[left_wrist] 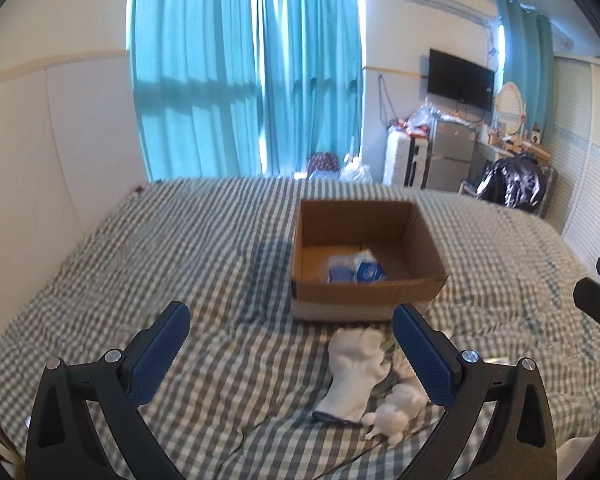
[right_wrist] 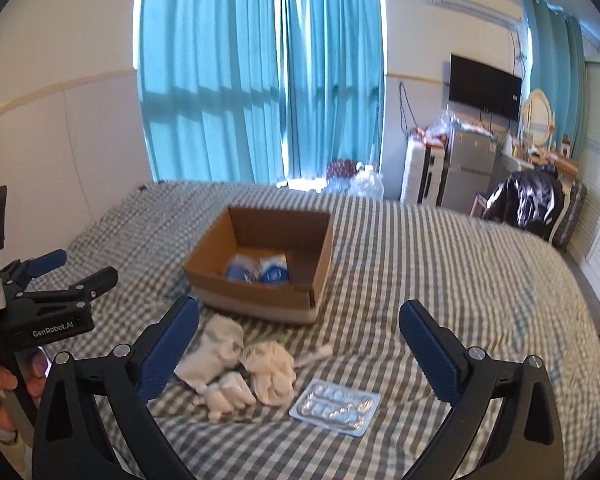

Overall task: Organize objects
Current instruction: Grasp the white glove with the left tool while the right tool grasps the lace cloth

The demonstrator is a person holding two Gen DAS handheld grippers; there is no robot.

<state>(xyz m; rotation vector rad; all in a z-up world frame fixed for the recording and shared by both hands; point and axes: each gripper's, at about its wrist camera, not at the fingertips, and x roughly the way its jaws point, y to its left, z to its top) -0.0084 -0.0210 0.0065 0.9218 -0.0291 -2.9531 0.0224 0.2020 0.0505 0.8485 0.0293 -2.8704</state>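
Note:
An open cardboard box (left_wrist: pixel 364 292) stands on the checked bed and holds two blue-and-white packets (left_wrist: pixel 356 270); it also shows in the right wrist view (right_wrist: pixel 260 296). White gloves (left_wrist: pixel 356 372) lie in front of the box, between my left gripper's fingers. My left gripper (left_wrist: pixel 292 344) is open and empty above the bed. In the right wrist view several white gloves (right_wrist: pixel 236 364) and a clear blister pack (right_wrist: pixel 334 404) lie on the bed. My right gripper (right_wrist: pixel 298 340) is open and empty above them. The left gripper's body (right_wrist: pixel 48 308) shows at the left.
The checked bedsheet (right_wrist: pixel 440 280) spreads wide around the box. Blue curtains (left_wrist: pixel 244 68) hang behind the bed. A small fridge (right_wrist: pixel 470 172), a suitcase, bags and a black jacket on a chair (right_wrist: pixel 528 200) stand at the far right.

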